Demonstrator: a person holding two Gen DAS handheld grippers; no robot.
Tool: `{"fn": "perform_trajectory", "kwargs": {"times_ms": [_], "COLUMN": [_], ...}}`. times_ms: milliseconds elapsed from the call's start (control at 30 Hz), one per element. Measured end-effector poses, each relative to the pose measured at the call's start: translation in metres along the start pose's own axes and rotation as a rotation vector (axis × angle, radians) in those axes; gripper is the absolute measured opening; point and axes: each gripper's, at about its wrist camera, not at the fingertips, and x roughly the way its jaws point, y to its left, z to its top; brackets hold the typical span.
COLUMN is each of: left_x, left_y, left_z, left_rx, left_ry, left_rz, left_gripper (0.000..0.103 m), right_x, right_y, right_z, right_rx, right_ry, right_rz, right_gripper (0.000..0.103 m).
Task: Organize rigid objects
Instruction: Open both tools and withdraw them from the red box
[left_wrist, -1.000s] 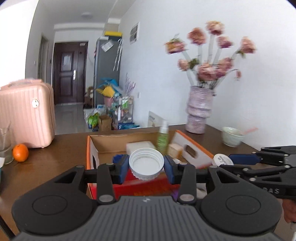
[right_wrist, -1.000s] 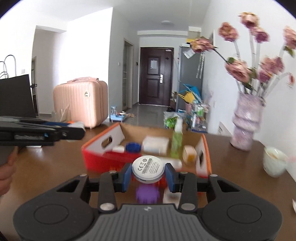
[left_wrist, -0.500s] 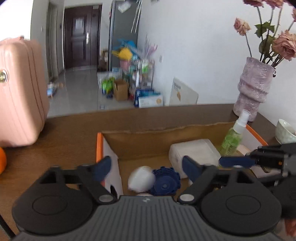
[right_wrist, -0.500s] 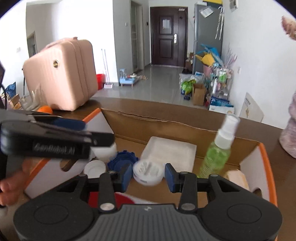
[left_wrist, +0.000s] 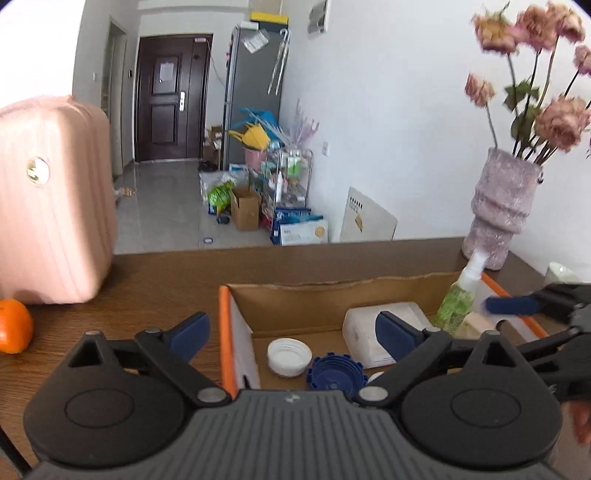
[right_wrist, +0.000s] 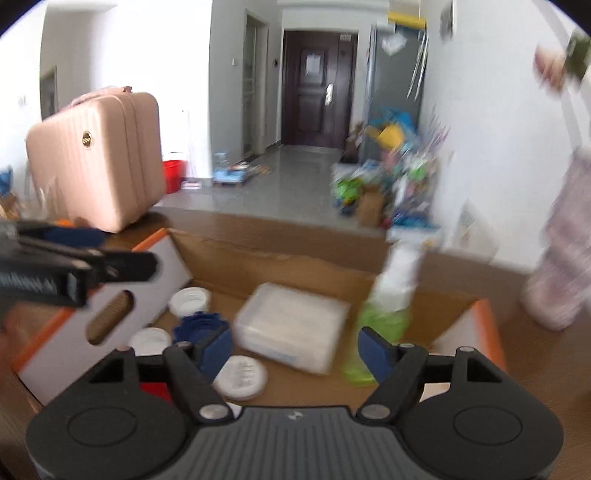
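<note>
Change: both caps that sat pinched in the grippers a second ago now lie inside the cardboard box (left_wrist: 236, 332); both pairs of jaws have just been opening, nothing between them.
Left gripper (left_wrist: 291, 334): jaws spread about as wide as they go, empty, hanging over the box's left wall, one pad outside it above the tabletop (left_wrist: 155, 291).
White ribbed cap (left_wrist: 289, 357): open side up on the box floor near the left wall, just beside the blue toothed cap (left_wrist: 334, 373).
Right gripper (right_wrist: 295, 350): jaws well apart and gripping nothing, poised over the box's near edge.
Flat white disc (right_wrist: 241, 377): on the box floor below the right jaws, apparently just dropped there.
Other contents: a white rectangular case (right_wrist: 291, 330) mid-box, a green spray bottle (left_wrist: 460, 299) standing toward the right wall.
Why so: small hard items are being pooled in one box; wide jaws likely let each drop cleanly.
Surroundings: an orange (left_wrist: 13, 325) and a pink suitcase (left_wrist: 51, 199) at the tabletop's left edge, a vase (left_wrist: 498, 210) at the far right corner.
</note>
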Motion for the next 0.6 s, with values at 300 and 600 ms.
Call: {"fn": "perform_trajectory", "kwargs": {"times_ms": [300,600], "left_x": [-0.121,-0.270], "left_y": [-0.013,-0.059], "left_z": [-0.042,-0.109], "left_rx": [0.050,0.073], "left_ry": [-0.119,-0.248], "left_rz": [0.120,0.185], "left_gripper": [0.101,0.103], "right_x": [-0.143,-0.283], "right_y": [-0.041,-0.015], "right_z": [-0.038,-0.117], "right_rx": [0.050,0.109], "right_ry": [-0.174,-0.280], "right_rz": [-0.127,-0.109], "right_gripper": [0.093,0.097]}}
